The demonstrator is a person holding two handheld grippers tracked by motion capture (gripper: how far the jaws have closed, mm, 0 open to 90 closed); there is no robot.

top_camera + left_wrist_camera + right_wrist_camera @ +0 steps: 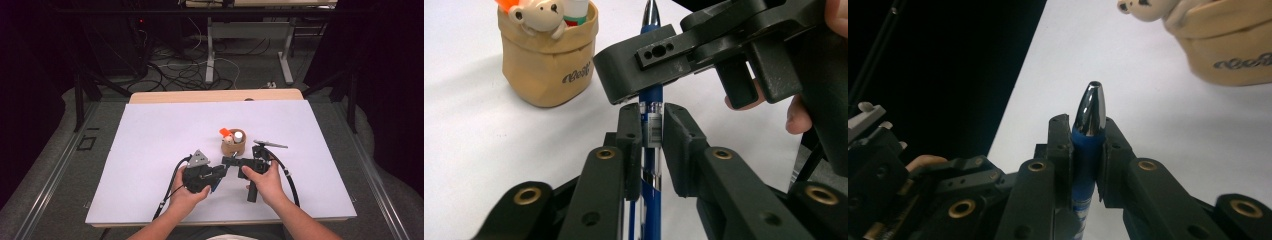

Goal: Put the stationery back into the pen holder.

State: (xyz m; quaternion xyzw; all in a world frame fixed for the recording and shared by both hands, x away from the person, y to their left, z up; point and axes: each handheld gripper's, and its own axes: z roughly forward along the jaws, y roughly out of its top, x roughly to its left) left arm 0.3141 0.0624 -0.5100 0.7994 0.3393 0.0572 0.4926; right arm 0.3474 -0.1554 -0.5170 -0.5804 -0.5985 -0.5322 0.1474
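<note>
Jaws of both grippers, left gripper (652, 127) and right gripper (1087, 137), clamp one blue pen (652, 95); uneven pulling could bend or snap it.

Both forearms enter from the bottom edge of the high view and converge at lower centre. The left hand (192, 192) wraps the left gripper (220, 171) from behind, its grey three-cornered plate on top, its nose aimed right. The right hand (264, 181) holds the right gripper (231, 161) by its handle, nose aimed left, so the two tips meet (almost nose to nose). In each gripper view the black fingers (631, 135) stand nearly parallel and close together, clamped on a blue pen (652, 130) between them.
</note>
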